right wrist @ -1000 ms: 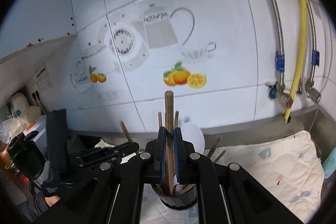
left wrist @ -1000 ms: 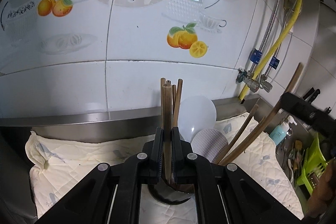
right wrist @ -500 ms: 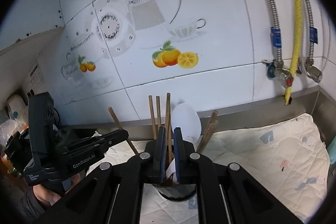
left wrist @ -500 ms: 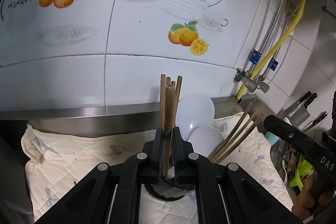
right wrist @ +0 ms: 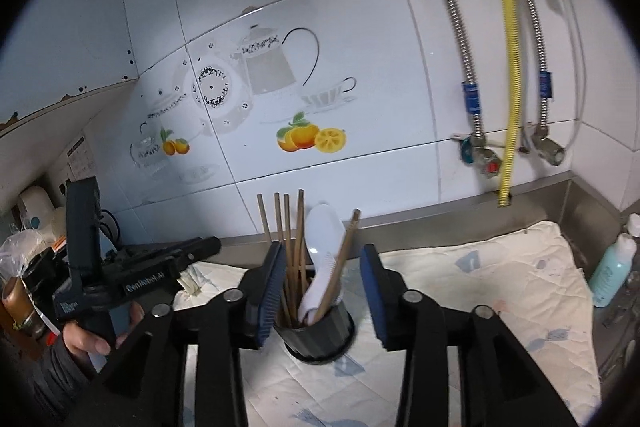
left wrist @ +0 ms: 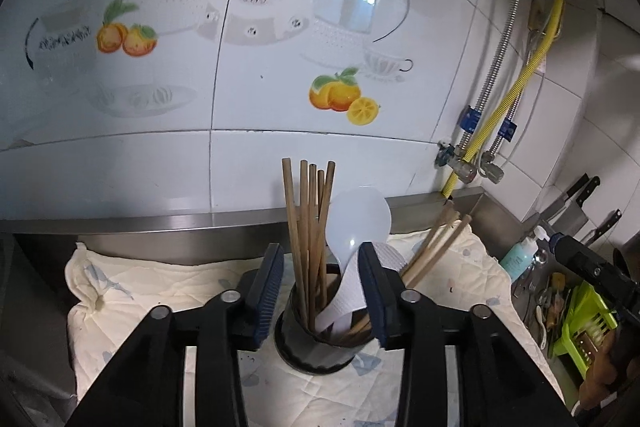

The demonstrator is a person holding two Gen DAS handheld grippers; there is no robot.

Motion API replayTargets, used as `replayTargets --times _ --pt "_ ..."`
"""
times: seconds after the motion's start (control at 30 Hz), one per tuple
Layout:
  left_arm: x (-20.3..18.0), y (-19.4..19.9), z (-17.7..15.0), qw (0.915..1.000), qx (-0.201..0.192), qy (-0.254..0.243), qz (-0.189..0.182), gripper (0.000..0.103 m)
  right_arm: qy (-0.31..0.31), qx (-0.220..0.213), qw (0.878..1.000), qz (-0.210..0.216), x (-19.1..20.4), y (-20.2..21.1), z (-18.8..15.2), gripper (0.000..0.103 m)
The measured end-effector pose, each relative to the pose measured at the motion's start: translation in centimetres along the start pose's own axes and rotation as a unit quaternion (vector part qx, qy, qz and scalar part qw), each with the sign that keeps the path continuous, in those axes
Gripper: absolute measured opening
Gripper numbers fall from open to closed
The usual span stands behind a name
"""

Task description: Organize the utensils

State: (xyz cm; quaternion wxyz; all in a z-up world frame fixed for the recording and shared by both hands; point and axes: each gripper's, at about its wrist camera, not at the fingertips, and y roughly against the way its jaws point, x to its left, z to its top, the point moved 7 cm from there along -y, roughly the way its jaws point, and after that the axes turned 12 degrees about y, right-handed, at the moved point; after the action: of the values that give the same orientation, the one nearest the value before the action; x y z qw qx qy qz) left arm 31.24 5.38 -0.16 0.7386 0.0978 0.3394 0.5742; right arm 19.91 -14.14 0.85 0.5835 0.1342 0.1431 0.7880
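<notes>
A black utensil cup stands on a quilted white cloth. It holds several wooden chopsticks and a white rice paddle. My left gripper is open, its jaws on either side of the cup's top, holding nothing. In the right wrist view the same cup holds the chopsticks and paddle. My right gripper is open around the cup's top and empty. The left gripper's body shows at left there.
A tiled wall with fruit and teapot prints stands behind. Steel and yellow hoses hang at right. A teal bottle stands by the cloth's right edge. Knives and a green basket are at far right.
Both grippers were shut on chopsticks above the cup. Both have opened, and the chopsticks now stand in the cup. The right gripper has drawn away from the left.
</notes>
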Motion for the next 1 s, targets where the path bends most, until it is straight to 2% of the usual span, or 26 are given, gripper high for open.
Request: replayTargets --times 0.23,0.5,1.0 --pt "-1.1 3.3 -1.3 0.9998 -0.016 -0.005 0.01 0.053 -0.005 0.002 1.0 -0.003 -0.9 2.5 -1.8 0.054" --pt "-1.9 6.4 -4.1 0.9995 -0.014 -0.009 0.025 0.057 -0.012 0.006 1.0 -0.003 -2.1 4.7 -3.6 0.061" --pt "-0.1 9.2 -9.6 0.9981 0.001 0.011 0.06 0.065 0.044 0.058 0.997 -0.008 -1.2 5.4 -8.5 0.066"
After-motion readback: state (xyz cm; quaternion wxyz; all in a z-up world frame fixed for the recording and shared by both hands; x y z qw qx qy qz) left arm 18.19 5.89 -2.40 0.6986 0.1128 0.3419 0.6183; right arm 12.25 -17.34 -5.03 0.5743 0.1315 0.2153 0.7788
